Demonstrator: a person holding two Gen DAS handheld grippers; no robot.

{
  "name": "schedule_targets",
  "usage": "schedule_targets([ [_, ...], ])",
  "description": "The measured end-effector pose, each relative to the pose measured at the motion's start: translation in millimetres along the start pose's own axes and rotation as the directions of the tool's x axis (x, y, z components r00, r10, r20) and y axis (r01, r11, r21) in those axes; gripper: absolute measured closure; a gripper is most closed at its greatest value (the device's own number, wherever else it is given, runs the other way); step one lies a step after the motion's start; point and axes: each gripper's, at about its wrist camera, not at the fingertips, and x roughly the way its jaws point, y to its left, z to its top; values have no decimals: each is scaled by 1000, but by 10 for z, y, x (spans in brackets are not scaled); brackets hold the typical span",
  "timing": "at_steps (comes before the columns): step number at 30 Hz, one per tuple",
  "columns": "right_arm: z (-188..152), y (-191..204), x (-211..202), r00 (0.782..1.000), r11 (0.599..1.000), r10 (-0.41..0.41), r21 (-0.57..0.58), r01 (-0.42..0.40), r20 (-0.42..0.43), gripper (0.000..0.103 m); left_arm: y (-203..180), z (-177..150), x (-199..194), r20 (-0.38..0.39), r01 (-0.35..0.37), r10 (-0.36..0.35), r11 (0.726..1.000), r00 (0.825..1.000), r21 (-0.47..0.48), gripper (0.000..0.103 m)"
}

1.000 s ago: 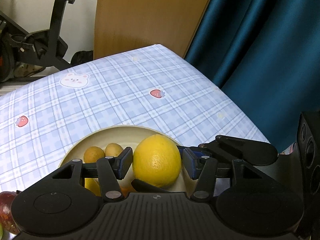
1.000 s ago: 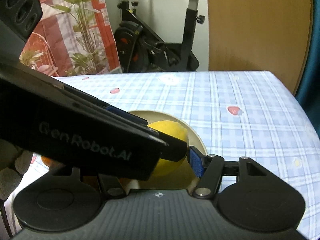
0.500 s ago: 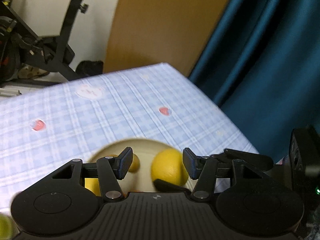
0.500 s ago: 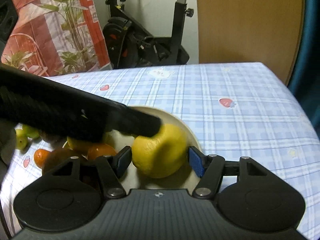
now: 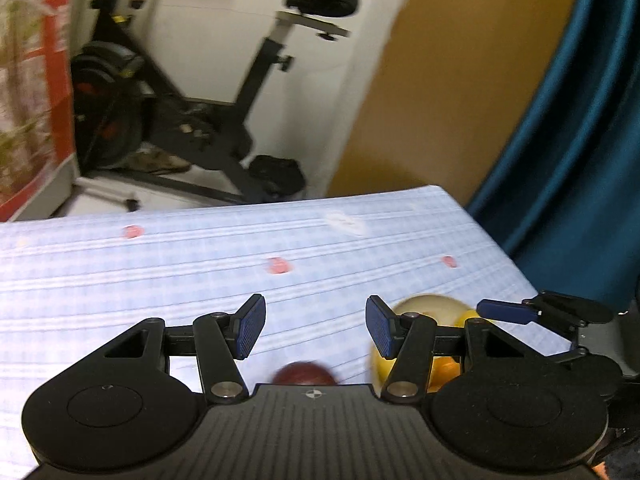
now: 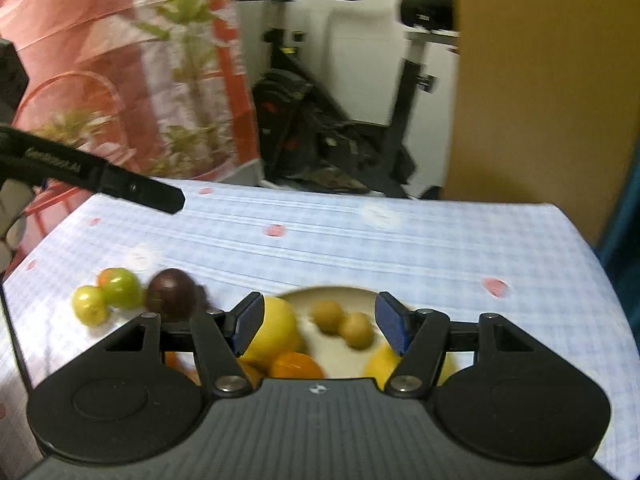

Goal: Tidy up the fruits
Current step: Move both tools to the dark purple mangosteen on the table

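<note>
My left gripper [image 5: 314, 326] is open with nothing between its fingers, over the blue checked cloth to the left of the cream plate [image 5: 424, 304]. A dark red fruit [image 5: 304, 374] lies just below it. My right gripper [image 6: 320, 322] is open above the plate [image 6: 340, 294], gripping nothing. On the plate lie a big yellow lemon [image 6: 276, 332], two small tan fruits [image 6: 328, 312], an orange fruit [image 6: 296, 364] and another yellow fruit [image 6: 380, 360]. Left of the plate sit two green fruits [image 6: 90, 304] and a maroon fruit [image 6: 172, 292]. The views are blurred.
An exercise bike [image 5: 192, 120] stands beyond the table's far edge [image 5: 280, 206]. A wooden board [image 5: 460, 80] and a teal curtain [image 5: 580, 140] are at the back right, a red patterned curtain [image 6: 120, 60] at the left. One finger of the left gripper [image 6: 140, 192] reaches in over the table's left side.
The left gripper swung left off the plate, leaving the lemon that sat between its fingers. The right gripper drew back and up; the lemon now lies on the plate beside its left finger.
</note>
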Motion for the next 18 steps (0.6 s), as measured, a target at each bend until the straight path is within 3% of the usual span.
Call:
schedule_targets([
  [9,26,666,368,991,985,124,-116,-128,-43,39,374,-167,-100,-15,1,-1,1000,1000,-31,44],
  [18,-4,1081,800,982,965,153,-199,-174,-114,39,444,-269,76,-44,29,-31,998,999,-54,44],
])
